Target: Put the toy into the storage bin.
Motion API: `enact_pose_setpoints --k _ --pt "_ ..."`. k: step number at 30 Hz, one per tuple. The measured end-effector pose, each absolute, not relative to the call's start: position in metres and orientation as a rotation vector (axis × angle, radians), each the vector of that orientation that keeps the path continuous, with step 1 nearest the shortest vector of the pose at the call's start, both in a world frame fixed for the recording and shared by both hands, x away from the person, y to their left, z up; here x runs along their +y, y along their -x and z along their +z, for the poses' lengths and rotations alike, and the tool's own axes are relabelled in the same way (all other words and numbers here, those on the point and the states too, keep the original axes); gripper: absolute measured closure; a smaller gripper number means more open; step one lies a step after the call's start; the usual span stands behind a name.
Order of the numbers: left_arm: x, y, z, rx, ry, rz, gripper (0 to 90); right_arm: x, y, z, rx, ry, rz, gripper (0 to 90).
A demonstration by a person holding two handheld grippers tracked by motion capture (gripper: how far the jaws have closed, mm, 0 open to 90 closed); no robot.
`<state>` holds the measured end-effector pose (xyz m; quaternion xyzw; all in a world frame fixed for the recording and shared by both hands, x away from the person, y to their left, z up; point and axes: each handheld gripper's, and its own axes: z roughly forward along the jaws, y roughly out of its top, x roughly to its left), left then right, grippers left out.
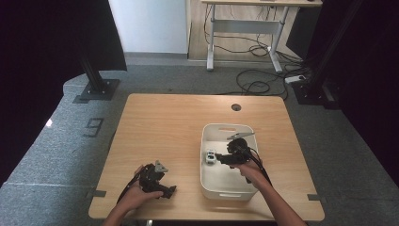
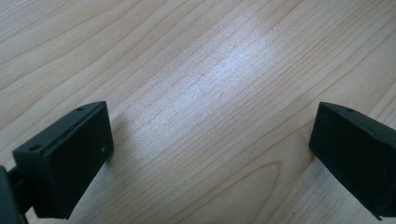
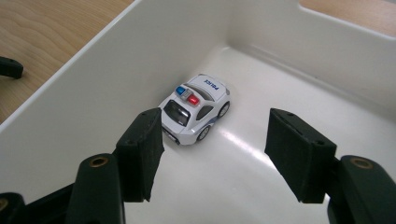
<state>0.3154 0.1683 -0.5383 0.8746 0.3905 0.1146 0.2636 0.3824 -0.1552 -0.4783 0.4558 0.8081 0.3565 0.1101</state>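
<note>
Wooden table (image 1: 179, 127), grey carpet (image 1: 56, 141), desk (image 1: 249, 19), floor cables (image 1: 256, 84)

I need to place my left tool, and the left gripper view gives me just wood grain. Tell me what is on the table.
Observer: A white bin stands right of centre on the table.
Operator: Say what is in it.
Observer: A toy police car sits on the bin floor by one wall, upright on its wheels.
Operator: Report the right tool.
Observer: The right tool hangs inside the bin with its jaws apart; the car lies just ahead of them, ungripped.
Operator: Now place my left tool.
Observer: The left tool is near the table's front edge, left of the bin.
</note>
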Motion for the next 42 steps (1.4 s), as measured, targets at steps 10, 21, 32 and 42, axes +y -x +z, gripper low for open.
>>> enact_pose_setpoints --k 10,21,32,42 --pt "0.168 -0.315 -0.538 1.057 -2.363 0.312 0.0 -0.169 -0.373 -0.469 2.341 -1.319 1.114 36.7" --pt "0.168 -0.316 -0.538 1.057 -2.363 0.313 0.0 -0.191 -0.360 -0.460 2.274 -1.315 1.194 36.7" --pt "0.168 -0.316 -0.538 1.057 -2.362 0.311 0.0 -0.216 -0.346 -0.454 2.190 -1.314 1.251 36.7" --pt "0.167 -0.316 -0.539 1.058 -2.362 0.312 0.0 -0.249 -0.331 -0.452 2.092 -1.348 1.295 36.6"
